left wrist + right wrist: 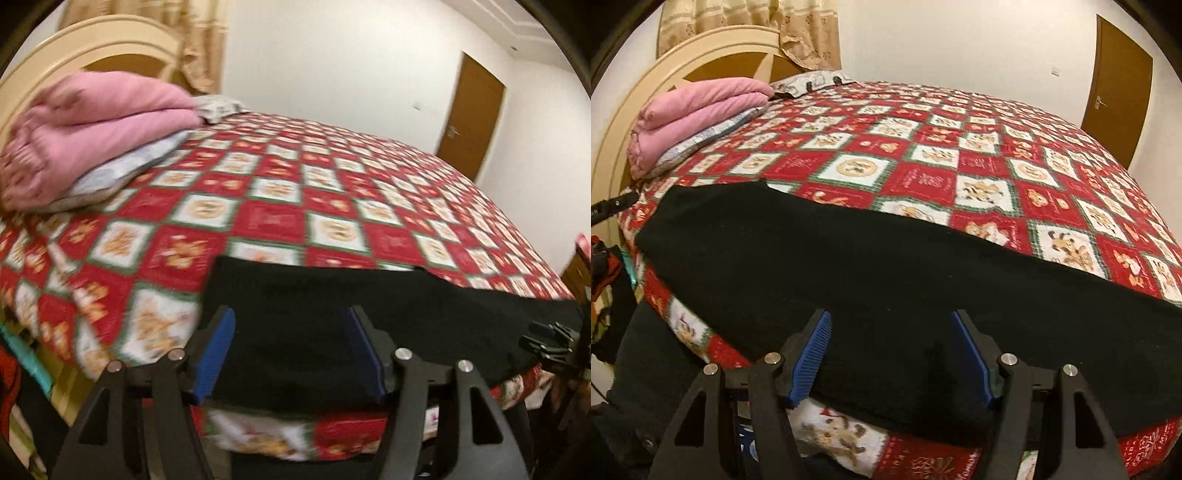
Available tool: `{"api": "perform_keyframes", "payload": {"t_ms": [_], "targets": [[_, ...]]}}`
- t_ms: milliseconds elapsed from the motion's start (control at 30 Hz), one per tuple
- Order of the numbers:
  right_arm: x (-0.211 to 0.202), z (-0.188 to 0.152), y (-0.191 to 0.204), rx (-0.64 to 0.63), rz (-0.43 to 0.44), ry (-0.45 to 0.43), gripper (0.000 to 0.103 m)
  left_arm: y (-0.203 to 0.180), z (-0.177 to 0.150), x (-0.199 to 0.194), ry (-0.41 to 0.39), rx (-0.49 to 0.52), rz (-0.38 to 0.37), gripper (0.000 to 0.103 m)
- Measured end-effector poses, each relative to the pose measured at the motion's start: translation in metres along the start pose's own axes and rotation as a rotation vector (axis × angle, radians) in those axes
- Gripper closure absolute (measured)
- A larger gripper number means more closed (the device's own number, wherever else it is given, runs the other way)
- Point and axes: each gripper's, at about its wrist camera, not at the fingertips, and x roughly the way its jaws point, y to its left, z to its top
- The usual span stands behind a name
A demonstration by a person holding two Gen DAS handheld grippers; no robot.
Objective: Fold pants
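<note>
Two tools spread wide, left tool (291, 350), right tool (892, 356), black pants (849, 266) flat beneath both, unpinched

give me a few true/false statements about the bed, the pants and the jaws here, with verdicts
1. The black pants lie along the near edge of the bed. True.
2. The bedspread is plain blue. False: it is a red, white and green check.
3. A folded pink blanket sits near the headboard. True.
4. The right gripper is clamped on the pants. False: its jaws stand open.
5. The left gripper holds the pink blanket. False: its jaws are open, over the pants.
</note>
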Motion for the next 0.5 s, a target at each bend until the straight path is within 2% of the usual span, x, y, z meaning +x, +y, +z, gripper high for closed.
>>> {"api": "perform_keyframes", "payload": {"t_ms": [233, 300, 500], "targets": [[0.018, -0.008, -0.017, 0.03, -0.055, 0.065, 0.035, -0.048, -0.017, 0.046, 0.115, 0.084, -0.087, 0.038], [0.021, -0.01, -0.02, 0.034, -0.05, 0.071, 0.035, -0.054, -0.027, 0.056, 0.149, 0.095, -0.082, 0.037], [0.024, -0.012, -0.019, 0.014, -0.052, 0.073, 0.035, -0.064, -0.038, 0.057, 0.121, 0.154, -0.051, 0.031]]}}
